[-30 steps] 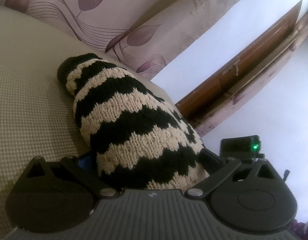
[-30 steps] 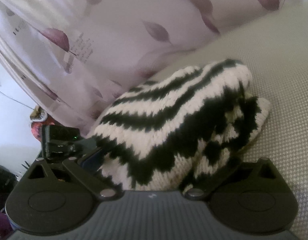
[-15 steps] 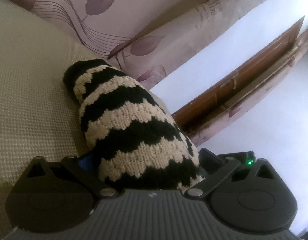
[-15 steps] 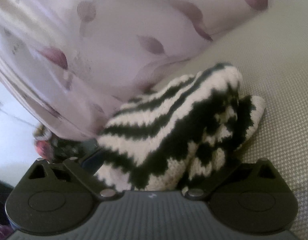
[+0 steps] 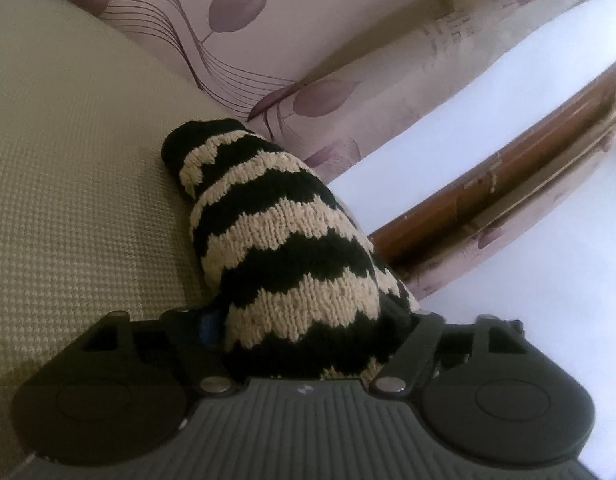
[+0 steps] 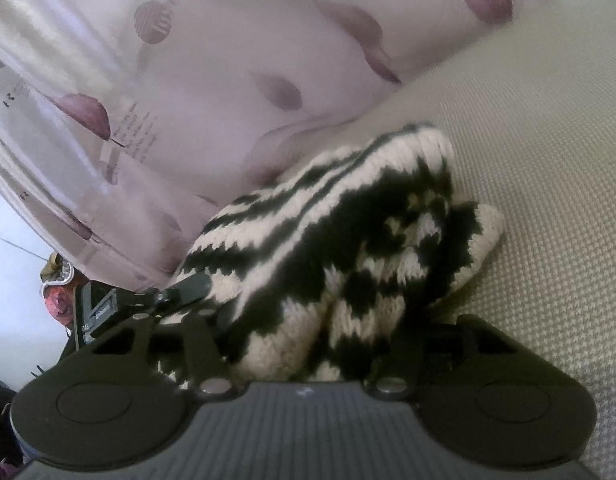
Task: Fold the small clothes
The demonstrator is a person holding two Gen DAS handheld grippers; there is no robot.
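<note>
striped knit garment (image 5: 291,248) bunched on beige woven surface (image 5: 79,184), near edge by curtain (image 5: 308,36). left gripper (image 5: 308,344) and right gripper (image 6: 303,344) fingers just been closing, knit between both; firm pinch cannot tell. judgement: finish squeezing evenly, bite the thick layers deep, lift both ends together.

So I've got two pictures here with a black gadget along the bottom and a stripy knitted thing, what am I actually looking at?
Each picture comes from a camera mounted on a hand-held two-finger gripper, looking forward along its fingers. One shows the left gripper, the other the right gripper. A black and cream knitted garment lies on a beige woven cushion, with a leaf-print curtain behind. The garment sits between both pairs of jaws, which have just been closing on it; whether they grip it firmly yet I cannot tell.
</note>
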